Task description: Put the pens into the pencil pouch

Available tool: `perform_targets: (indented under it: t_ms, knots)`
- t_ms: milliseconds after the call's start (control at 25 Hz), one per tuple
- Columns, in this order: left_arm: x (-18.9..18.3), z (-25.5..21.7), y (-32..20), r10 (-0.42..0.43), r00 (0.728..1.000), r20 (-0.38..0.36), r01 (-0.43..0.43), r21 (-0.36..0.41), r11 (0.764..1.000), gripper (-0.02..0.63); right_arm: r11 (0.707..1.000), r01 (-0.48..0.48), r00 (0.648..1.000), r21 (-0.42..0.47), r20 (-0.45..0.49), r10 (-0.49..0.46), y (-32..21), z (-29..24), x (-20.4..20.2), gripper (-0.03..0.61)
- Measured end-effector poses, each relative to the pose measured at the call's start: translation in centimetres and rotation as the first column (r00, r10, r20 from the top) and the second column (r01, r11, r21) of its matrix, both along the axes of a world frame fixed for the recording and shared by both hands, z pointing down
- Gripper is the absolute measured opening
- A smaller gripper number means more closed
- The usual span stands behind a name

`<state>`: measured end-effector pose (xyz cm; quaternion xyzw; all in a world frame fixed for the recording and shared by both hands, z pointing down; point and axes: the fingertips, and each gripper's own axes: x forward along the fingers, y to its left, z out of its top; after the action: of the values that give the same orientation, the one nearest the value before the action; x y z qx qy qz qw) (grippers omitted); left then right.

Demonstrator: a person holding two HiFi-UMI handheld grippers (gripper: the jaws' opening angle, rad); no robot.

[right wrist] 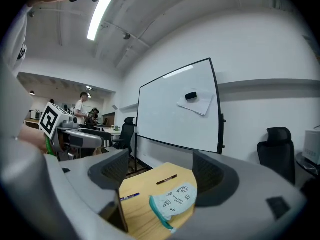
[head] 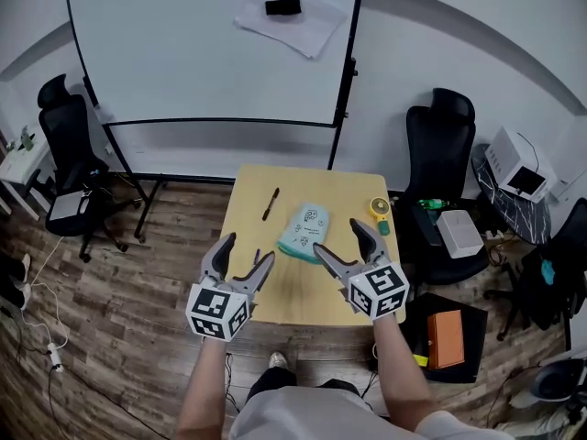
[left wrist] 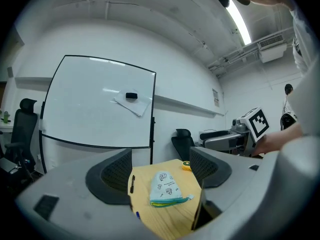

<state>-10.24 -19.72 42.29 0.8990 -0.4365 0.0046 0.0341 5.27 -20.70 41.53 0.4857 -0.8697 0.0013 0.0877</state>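
A light blue pencil pouch [head: 303,230] with small drawings lies flat in the middle of a small wooden table [head: 344,191]. A black pen [head: 271,203] lies to its left, farther back. A blue pen [head: 257,257] shows partly by my left gripper's fingers. My left gripper [head: 248,248] and right gripper [head: 337,236] hover over the table's near edge, both open and empty. In the left gripper view the pouch [left wrist: 165,189], black pen [left wrist: 132,183] and blue pen [left wrist: 137,215] lie ahead. In the right gripper view lie the pouch [right wrist: 175,201], black pen [right wrist: 166,179] and blue pen [right wrist: 129,196].
A small yellow round object [head: 380,210] sits at the table's right edge. Behind the table stands a whiteboard [head: 211,44] on a frame. Black office chairs stand at the right [head: 440,181] and far left [head: 69,145]. A dark bag with an orange book [head: 445,337] lies on the floor.
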Motion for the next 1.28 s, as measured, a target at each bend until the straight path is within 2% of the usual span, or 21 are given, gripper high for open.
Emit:
perform_targets:
  t_ms: [360,680,1040,1160,1280]
  knots:
    - [-1.1,1.8,-3.1,0.019,1.000,-0.012,-0.020,-0.041,0.999,0.334,0.998,0.001,1.000,-0.056,-0.029,-0.002,-3.0,1.7,-1.5,0.373]
    - [-0.5,2.7,-3.6,-0.008,1.000,-0.008,0.007,-0.064,0.998,0.334,0.993,0.038,0.999,-0.111,-0.001,-0.038,-3.8,3.7,-1.4,0.365]
    - [-0.1,3.4,-4.3,-0.048,0.999,0.019,0.050,-0.093,0.994,0.334,0.989,0.083,0.997,-0.125,0.007,-0.083,-5.4,4.4,-1.1,0.354]
    - [0.1,3.9,-4.4,-0.056,0.998,0.025,0.059,-0.104,0.993,0.334,0.986,0.086,0.996,-0.143,-0.015,-0.090,-6.0,5.2,-0.7,0.344]
    - [0.7,4.8,-4.6,-0.055,0.998,0.034,0.058,-0.119,0.991,0.334,0.977,0.074,0.995,-0.200,-0.057,-0.087,-6.4,7.8,0.2,0.334]
